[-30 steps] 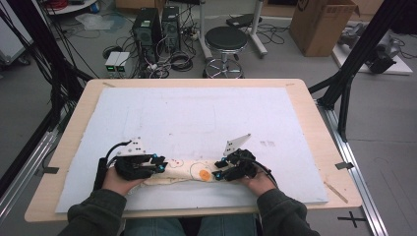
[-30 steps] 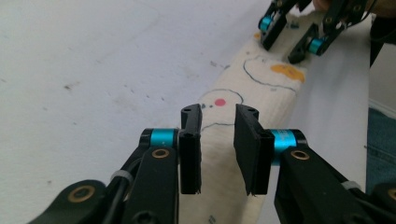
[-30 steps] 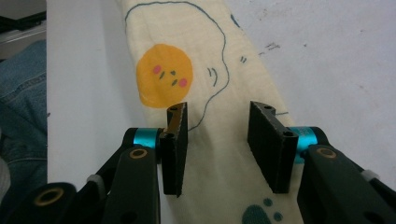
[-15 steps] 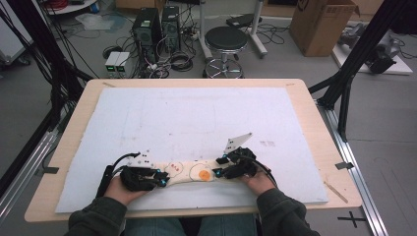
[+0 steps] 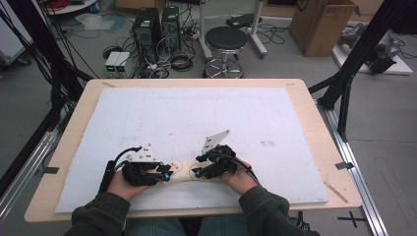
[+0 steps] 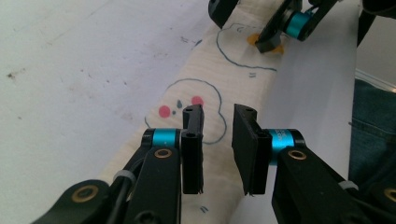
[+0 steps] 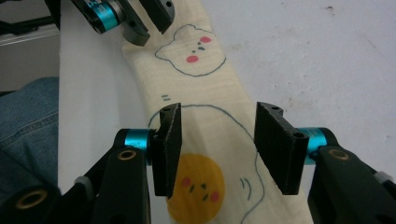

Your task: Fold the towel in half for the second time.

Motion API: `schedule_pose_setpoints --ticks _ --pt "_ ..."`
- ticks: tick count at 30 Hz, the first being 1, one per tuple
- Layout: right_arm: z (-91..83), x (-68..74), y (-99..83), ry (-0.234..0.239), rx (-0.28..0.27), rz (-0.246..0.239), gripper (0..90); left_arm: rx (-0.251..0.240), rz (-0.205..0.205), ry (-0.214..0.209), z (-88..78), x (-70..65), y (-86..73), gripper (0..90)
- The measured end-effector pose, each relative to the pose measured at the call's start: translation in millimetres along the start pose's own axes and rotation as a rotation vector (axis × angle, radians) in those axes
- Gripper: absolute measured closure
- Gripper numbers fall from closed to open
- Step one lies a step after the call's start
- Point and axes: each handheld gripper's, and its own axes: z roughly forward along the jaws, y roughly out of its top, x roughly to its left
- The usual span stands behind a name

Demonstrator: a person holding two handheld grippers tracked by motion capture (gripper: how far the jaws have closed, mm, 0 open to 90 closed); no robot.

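The bench carries a white mat, and near its front edge, right before the person, lies a cream sock printed with a bear face and a fried egg, stretched flat between the two hands. The left gripper hovers over the bear end with its jaws spread a little and nothing between the pads; the cloth lies under them, not pinched. The right gripper sits over the egg end with its jaws spread wider; they have just been opening, and the sock lies below the gap, free of both pads. The biggest risk, as I judge it, is the sock's place: it runs close to the mat's front edge, so a careless drag toward the person could pull it off the mat. Next, if only one gripper takes hold, the limp cloth may bunch or twist instead of staying flat. A shallow bite could catch just the top layer and let it slip on lifting. Smallest, the two grippers work near each other, and their cables or jaws could knock together.
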Motion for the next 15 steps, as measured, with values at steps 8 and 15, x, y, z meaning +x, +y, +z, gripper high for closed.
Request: schedule_pose_setpoints --ticks 8,15 --pt "7.5 -2.5 -8.7 -0.013 0.091 -0.007 50.1 0.071 -0.009 0.03 10.0 4.2 -11.8 72.7" --pt "-1.7 -6.4 -22.5 -0.02 0.099 0.01 47.7 0.055 -0.025 0.044 -1.0 6.7 -22.9 72.1"
